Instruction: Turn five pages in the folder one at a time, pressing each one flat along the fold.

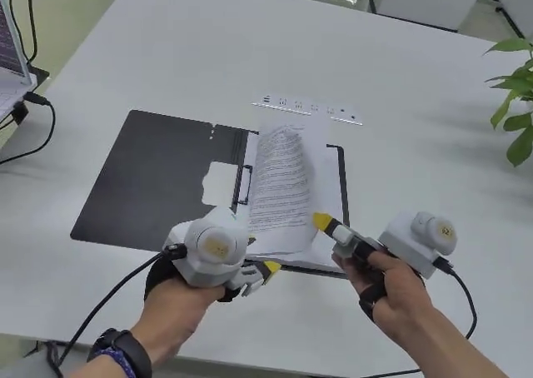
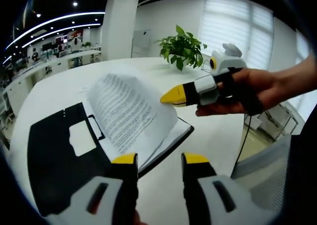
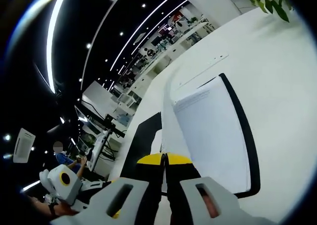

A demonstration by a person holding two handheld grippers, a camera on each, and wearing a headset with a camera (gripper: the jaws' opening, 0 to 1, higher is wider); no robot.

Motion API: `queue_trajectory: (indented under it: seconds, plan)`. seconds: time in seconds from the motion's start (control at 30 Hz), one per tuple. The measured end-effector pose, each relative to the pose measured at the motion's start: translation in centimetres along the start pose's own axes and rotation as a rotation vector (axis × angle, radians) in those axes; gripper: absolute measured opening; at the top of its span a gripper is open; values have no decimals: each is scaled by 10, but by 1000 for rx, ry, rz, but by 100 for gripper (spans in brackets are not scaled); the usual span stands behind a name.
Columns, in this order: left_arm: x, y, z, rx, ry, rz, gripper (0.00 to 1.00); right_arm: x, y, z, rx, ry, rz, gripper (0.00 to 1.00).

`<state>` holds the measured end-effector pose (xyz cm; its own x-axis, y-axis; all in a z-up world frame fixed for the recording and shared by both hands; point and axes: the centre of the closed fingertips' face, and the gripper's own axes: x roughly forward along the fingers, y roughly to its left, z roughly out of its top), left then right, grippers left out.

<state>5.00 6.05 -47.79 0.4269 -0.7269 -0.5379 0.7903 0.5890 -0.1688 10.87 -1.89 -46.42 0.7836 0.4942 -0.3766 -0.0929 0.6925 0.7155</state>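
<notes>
Folder [image 1: 141, 178]: black, open flat on white table [image 1: 250, 45], near its front edge.
Page [image 1: 283, 178]: lifted, curling toward the spine.
Right gripper [image 1: 323, 221]: jaws pressed together on the page's near edge.
Left gripper [image 1: 268, 268]: jaws spread, empty, just beside folder's near edge.
Open room: bare table behind and right.
Around: white strip [image 1: 308, 109] just behind folder; plant [image 1: 516, 95] far right; laptop [image 1: 8, 53], cable [image 1: 42, 132] far left.

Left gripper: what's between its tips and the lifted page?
The folder's near edge and a strip of bare table, per the left gripper view.
</notes>
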Motion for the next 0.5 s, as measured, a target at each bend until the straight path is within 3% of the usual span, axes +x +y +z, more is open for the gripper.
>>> queue_trajectory:
  seconds: [0.5]
  plan:
    - [-41, 19, -1, 0, -36, 40, 43, 26, 44, -17, -21, 32, 63, 0]
